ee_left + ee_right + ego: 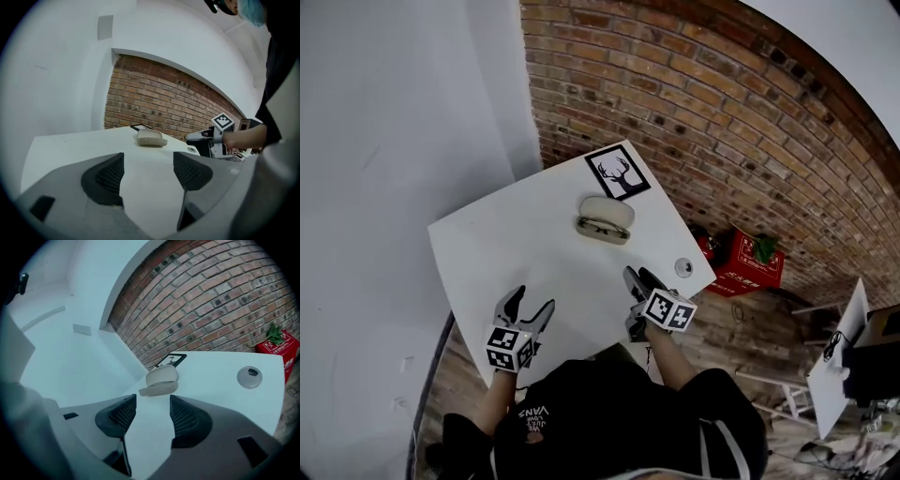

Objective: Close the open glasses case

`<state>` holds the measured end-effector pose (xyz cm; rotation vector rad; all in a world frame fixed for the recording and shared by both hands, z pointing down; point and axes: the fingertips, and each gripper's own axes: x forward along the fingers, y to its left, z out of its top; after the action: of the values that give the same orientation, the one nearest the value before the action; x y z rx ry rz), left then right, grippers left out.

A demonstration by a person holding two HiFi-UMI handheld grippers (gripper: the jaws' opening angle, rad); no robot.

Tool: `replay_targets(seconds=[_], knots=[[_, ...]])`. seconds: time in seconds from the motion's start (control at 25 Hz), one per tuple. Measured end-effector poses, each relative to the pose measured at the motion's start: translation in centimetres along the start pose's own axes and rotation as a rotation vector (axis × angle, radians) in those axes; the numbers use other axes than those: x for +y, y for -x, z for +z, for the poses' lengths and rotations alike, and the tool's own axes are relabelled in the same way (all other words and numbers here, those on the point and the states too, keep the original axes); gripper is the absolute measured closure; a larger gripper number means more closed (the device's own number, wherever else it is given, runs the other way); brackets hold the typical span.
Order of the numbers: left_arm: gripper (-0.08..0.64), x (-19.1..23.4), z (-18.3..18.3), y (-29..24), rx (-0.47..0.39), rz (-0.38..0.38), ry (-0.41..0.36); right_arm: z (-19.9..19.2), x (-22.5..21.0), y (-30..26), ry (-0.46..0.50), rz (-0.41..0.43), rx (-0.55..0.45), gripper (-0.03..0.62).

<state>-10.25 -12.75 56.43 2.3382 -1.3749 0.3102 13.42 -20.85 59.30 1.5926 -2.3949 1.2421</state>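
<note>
Case [605, 221] mid-frame on bench [487, 244]: prob. light, stiff shell, slick; press lid [609, 208] top down, steady base [602, 232]. L gripper [532, 300] & R gripper [638, 275] both spread, nothing btwn.

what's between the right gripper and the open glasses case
Nothing visible: bare table lies between the right gripper and the glasses case. The deer picture sits beyond the case, the round cap off to one side.

White surface [487, 244], square-cornered. Black-framed stag print [618, 172] flat at its far corner. Small round disc [682, 267] near right edge, possibly a cable grommet. Brick wall [722, 112] behind. Red crate [745, 262] with green plant [764, 248] on floor.
</note>
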Motion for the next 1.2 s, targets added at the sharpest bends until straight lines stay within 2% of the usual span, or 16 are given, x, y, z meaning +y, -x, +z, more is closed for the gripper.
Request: replay_targets(seconds=[0.2, 0.44, 0.8, 0.96, 1.04, 1.2], knots=[[0.237, 0.6, -0.3, -2.0, -0.001, 0.087, 0.043, 2.6, -2.3, -4.4, -0.063, 0.026, 0.039, 0.393], [0.241, 1.0, -0.2, -3.8, -0.004, 0.161, 0.091, 4.6, -5.4, -9.4, -0.107, -0.005, 0.082, 0.407], [0.242, 2.0, -1.5, -3.8, 0.015, 0.233, 0.138, 2.6, -6.5, -13.0, -0.123, -0.031, 0.205, 0.448], [0.242, 2.6, -1.9, -4.0, 0.028, 0.231, 0.137, 2.3, -6.7, -13.4, -0.058, -0.052, 0.228, 0.465], [0.242, 2.7, -2.1, -4.2, 0.034, 0.221, 0.129, 2.2, -7.0, -13.4, 0.001, -0.063, 0.244, 0.515], [0.242, 3.0, -2.1, -4.5, 0.052, 0.186, 0.094, 1.8, -7.1, -13.2, 0.143, -0.077, 0.268, 0.546]])
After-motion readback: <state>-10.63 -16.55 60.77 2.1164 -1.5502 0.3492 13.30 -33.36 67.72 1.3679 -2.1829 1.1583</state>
